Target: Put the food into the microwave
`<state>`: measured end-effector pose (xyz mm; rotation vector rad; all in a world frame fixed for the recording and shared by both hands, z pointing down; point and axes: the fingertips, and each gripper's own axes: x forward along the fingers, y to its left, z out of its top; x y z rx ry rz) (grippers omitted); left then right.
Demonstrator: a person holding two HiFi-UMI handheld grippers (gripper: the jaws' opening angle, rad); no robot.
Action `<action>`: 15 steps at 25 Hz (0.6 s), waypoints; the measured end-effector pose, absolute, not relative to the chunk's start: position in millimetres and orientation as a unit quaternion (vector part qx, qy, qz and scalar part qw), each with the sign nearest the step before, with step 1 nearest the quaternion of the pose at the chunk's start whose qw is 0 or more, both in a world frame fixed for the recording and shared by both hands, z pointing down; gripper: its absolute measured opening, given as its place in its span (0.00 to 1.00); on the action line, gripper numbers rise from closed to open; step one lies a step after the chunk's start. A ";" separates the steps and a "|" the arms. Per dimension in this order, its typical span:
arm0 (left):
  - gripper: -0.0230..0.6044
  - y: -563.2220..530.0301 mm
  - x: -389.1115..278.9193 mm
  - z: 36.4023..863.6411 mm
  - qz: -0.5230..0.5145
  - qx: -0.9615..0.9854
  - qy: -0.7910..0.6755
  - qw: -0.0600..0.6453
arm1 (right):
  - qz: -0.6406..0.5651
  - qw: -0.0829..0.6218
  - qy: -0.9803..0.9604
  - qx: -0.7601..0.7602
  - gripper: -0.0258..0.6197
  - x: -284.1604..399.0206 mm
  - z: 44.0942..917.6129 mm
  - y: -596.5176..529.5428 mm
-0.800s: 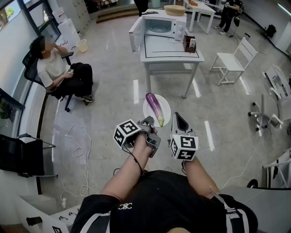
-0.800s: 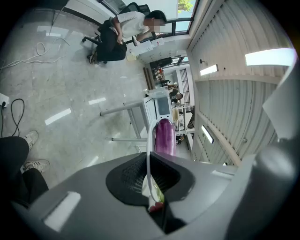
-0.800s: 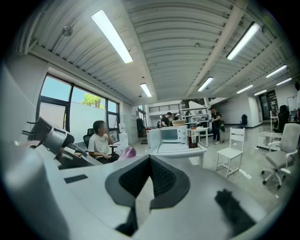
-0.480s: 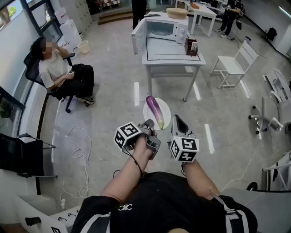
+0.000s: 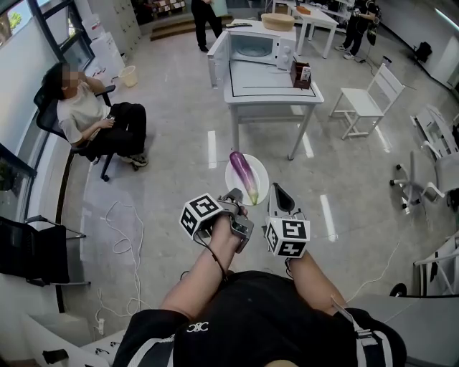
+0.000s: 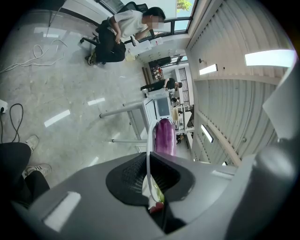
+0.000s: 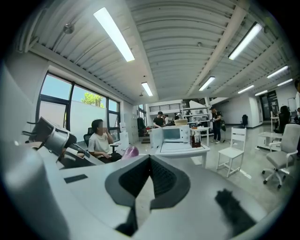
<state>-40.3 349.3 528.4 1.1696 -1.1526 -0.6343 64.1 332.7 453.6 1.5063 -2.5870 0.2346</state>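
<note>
A purple eggplant (image 5: 244,172) lies on a small white plate (image 5: 259,172) held out in the air over the floor. My left gripper (image 5: 235,196) is shut on the plate's near rim. In the left gripper view the plate (image 6: 149,154) stands edge-on between the pads, with the eggplant (image 6: 164,137) beyond them. My right gripper (image 5: 277,192) hovers just right of the plate, shut and holding nothing; its own view (image 7: 150,159) shows the pads meeting. The white microwave (image 5: 252,44) stands on a white table (image 5: 271,84) ahead, its door (image 5: 215,63) swung open to the left.
A brown box (image 5: 302,72) sits on the table beside the microwave and a basket (image 5: 278,20) on top of it. A white chair (image 5: 367,97) stands right of the table. A seated person (image 5: 90,118) is at the left. Cables (image 5: 118,223) trail over the floor.
Both grippers and the plate keep their places in the view. The room has shifted only slightly. A standing person at the back has walked left.
</note>
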 end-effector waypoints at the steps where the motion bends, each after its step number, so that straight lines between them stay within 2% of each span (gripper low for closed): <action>1: 0.08 349.1 -42.3 529.8 -0.277 0.512 -0.503 0.638 | 0.078 0.069 -0.859 0.502 0.05 61.9 454.4 332.9; 15: 0.07 333.3 -91.2 536.7 -0.261 0.530 -0.481 0.647 | 0.077 0.076 -0.842 0.528 0.05 10.2 461.4 326.9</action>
